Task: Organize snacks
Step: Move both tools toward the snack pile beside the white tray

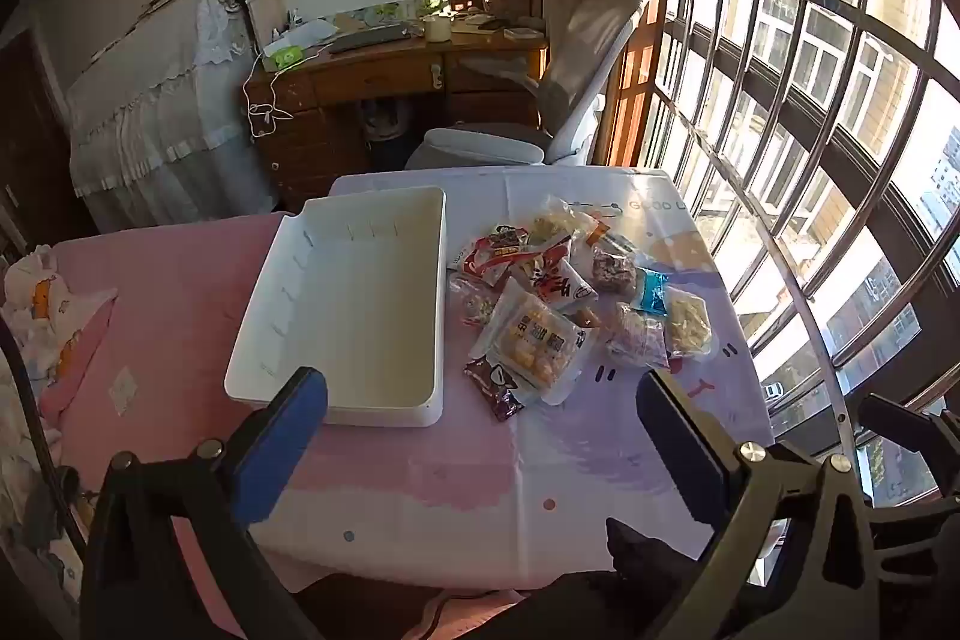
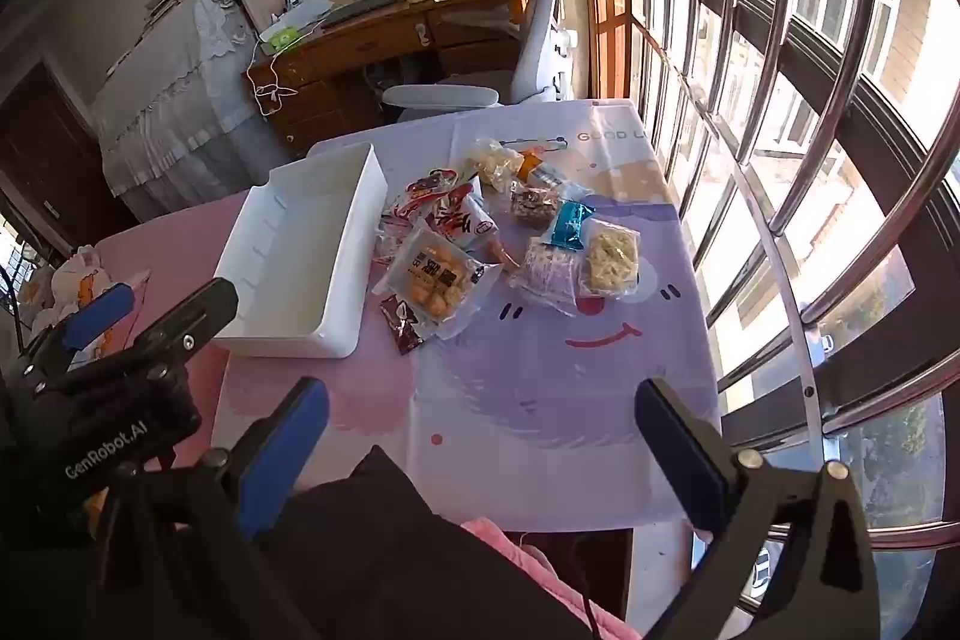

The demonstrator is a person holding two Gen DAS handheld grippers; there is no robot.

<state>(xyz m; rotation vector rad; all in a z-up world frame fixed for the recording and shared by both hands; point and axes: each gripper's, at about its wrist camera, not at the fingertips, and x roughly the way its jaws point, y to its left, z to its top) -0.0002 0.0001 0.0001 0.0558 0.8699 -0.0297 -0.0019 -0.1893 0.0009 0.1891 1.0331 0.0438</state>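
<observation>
Left wrist view: both hand-held grippers, left (image 1: 480,436) & right (image 2: 480,436), tilted down, jaws wide apart, nothing between; snacks (image 1: 540,298) beside white bin (image 1: 336,388).

Open left claw (image 1: 480,436) hovers near white bin (image 1: 360,403) and snacks (image 1: 540,346).
</observation>
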